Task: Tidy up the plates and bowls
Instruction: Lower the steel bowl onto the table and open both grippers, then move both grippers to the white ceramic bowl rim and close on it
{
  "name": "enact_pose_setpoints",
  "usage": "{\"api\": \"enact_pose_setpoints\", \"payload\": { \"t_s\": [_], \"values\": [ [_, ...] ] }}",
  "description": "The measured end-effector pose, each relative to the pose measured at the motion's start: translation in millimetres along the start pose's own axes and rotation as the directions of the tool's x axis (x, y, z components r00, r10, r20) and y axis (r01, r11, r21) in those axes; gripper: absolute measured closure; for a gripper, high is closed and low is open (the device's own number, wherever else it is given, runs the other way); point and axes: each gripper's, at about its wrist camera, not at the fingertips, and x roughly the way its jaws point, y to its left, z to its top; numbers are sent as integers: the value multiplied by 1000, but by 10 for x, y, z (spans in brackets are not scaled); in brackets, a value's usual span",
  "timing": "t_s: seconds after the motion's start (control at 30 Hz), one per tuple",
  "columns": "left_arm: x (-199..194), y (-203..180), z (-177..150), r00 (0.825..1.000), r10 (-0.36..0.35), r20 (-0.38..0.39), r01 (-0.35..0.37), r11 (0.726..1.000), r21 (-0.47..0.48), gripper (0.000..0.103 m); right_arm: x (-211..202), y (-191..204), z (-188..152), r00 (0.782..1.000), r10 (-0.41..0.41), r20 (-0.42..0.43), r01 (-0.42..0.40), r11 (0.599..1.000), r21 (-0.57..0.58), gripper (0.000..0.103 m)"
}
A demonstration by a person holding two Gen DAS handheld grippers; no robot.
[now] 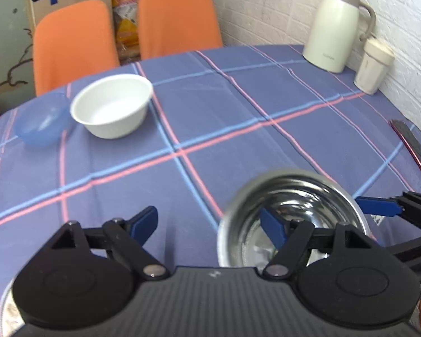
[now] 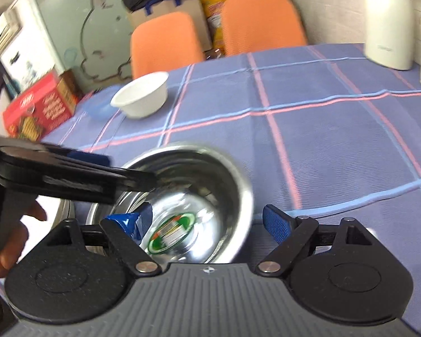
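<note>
**Gently pinch the bowl's wall**

Now the steel bowl (image 2: 199, 179) sits on the table (image 1: 238, 112), close to both hands. The right gripper (image 2: 207, 223) is open, with one finger inside the bowl and one outside. The left gripper (image 1: 207, 224) is open too, over the other rim. I think one gripper should close softly on the thin wall and the other should stay clear. The white bowl (image 1: 112, 106) and blue bowl (image 1: 42, 120) wait far across.

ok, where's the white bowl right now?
The white bowl sits upright at the table's far left in both views, beside the blue bowl, in front of the orange chairs.
</note>
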Motion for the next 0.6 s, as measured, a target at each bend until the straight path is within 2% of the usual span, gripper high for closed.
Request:
{"api": "enact_pose_setpoints", "payload": {
  "t_s": [0.2,0.4,0.5,0.6],
  "values": [
    [-151,393,-42,1000,28,7,-27,996,-85,29,-60,-74,112,1000,-12,20,11,1000,25,30],
    [-170,851,-72,997,80,-12,-81,986,-149,28,105,47,332,1000,-3,3,3,1000,-18,30],
    [-166,1063,81,995,100,0,-98,979,-176,28,240,197,523,1000,17,-7,-17,997,-70,30],
    [-134,1278,427,994,104,40,-95,978,-188,28,418,398,758,999,31,-22,-33,989,-142,30]
  ]
}}
